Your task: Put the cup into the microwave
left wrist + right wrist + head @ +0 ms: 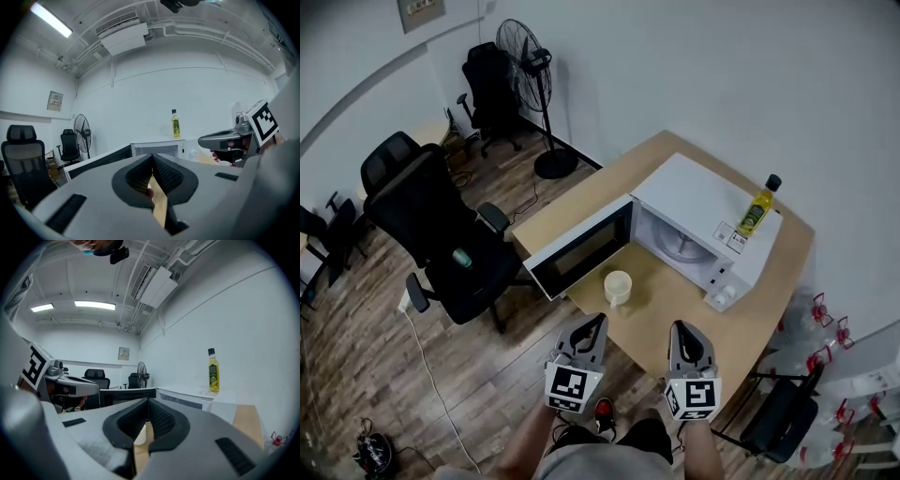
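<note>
A cream cup (618,287) stands upright on the wooden table (675,305), just in front of the white microwave (698,197). The microwave's door (581,246) hangs wide open to the left, and its cavity holds a bare turntable. My left gripper (599,321) is shut and empty, its tips a little short of the cup. My right gripper (679,328) is shut and empty too, beside it at the table's near edge. In the left gripper view the pads (161,176) meet. In the right gripper view the cup (140,434) shows below the closed pads (159,420).
A yellow oil bottle (757,208) stands on the microwave's top right corner. A black office chair (441,234) sits left of the table, with a floor fan (530,84) by the far wall. Another dark chair (778,422) and water bottles (825,356) lie at the right.
</note>
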